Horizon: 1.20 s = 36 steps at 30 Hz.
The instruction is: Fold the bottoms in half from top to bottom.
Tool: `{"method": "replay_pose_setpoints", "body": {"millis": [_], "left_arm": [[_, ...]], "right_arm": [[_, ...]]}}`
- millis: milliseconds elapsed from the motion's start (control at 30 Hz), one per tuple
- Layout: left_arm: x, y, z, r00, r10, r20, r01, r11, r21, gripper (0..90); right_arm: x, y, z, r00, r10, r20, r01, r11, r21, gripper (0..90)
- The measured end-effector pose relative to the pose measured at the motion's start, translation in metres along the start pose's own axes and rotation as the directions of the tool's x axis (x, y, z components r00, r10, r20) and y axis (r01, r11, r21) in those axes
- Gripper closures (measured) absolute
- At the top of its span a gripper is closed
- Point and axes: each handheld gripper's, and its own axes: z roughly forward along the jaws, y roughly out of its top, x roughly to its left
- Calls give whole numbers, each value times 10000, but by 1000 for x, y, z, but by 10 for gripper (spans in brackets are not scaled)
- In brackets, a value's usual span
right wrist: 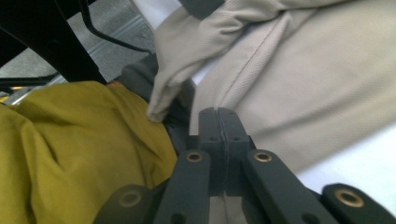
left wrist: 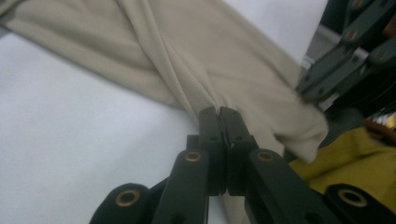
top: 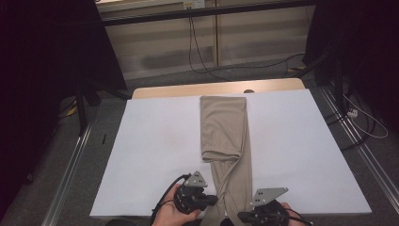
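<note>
The left gripper (top: 212,200) is near the front edge of the table, a little left of the middle. In the left gripper view its two black jaws are pressed together, and a bunched fold of the beige trousers (top: 225,129) is clamped between them. The right gripper (top: 241,216) is just beside it, also at the front edge. In the right gripper view its jaws are closed as well, and they pinch the cloth next to a stitched seam. The person's left hand (top: 170,215) comes in from the bottom of the high view and grasps the left gripper.

The trousers lie along the middle of the white table (top: 155,136). They reach from the far edge down to the front edge, where both grippers have them. The far half is folded flat on the table, and its folded end lies about halfway down. The near part is narrower and wrinkled, and it twists toward the grippers.

A yellow garment (right wrist: 70,154) is seen behind the closed jaws in the right gripper view, below the table edge.
</note>
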Motion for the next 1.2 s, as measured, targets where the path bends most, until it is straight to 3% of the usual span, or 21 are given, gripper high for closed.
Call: {"method": "replay_pose_setpoints", "body": {"millis": [67, 233, 367, 400, 500, 567, 767, 833, 900, 967, 1000, 1100, 1133, 1200], "left_arm": [[1, 6, -7, 10000, -59, 35, 60, 9997, -255, 891], [3, 28, -24, 9999, 36, -120, -46, 9969, -789, 891], [5, 47, -23, 9999, 24, -128, -36, 9949, -1007, 891], [5, 50, -22, 9999, 79, -143, -93, 9950, -991, 891], [6, 62, -24, 9999, 102, -76, -110, 9934, -1140, 891], [6, 68, -25, 10000, -1, -44, -4, 9936, -1132, 891], [-8, 75, -21, 9997, 191, 119, -176, 9935, -1128, 890], [-10, 77, -17, 9996, 253, 150, -236, 9943, -1043, 889], [-11, 78, -11, 9995, 246, 172, -228, 9953, -940, 888], [-11, 77, -6, 9996, 216, 204, -197, 9957, -910, 887], [-11, 77, -4, 9996, 245, 142, -231, 9955, -923, 886], [-8, 74, 4, 9997, 167, 175, -152, 9965, -823, 881], [-7, 72, 7, 9998, 90, 179, -76, 9972, -743, 881], [-7, 70, 12, 9997, -11, 252, 27, 9979, -642, 881]], "right_arm": [[2, 4, 3, 9991, 274, -337, -278, 9995, -136, 900], [11, 16, 18, 9975, 543, -449, -554, 9982, -221, 900], [20, 26, 37, 9959, 471, -778, -474, 9989, -24, 816], [23, 27, 40, 9962, 269, -823, -266, 9996, 46, 804], [25, 34, 37, 9933, 84, -1149, -118, 9995, -291, 772], [21, 35, 29, 9970, -40, -770, 4, 9989, -470, 769], [-1, 24, 2, 9988, 493, -78, -499, 9921, -1148, 641], [-3, 21, -4, 9979, 217, 617, -151, 9944, -1047, 668], [-6, 14, -6, 9904, 221, 1365, -110, 9966, -817, 637], [-11, 8, -8, 9762, 590, 2086, -455, 9966, -690, 591], [-15, 6, -9, 9704, 841, 2265, -707, 9953, -665, 598], [-24, 0, -12, 9656, 1078, 2367, -982, 9938, -520, 568], [-25, -1, -10, 9653, 1051, 2391, -963, 9942, -483, 612], [-22, -1, -10, 9535, 621, 2950, -554, 9980, -311, 843]]}}
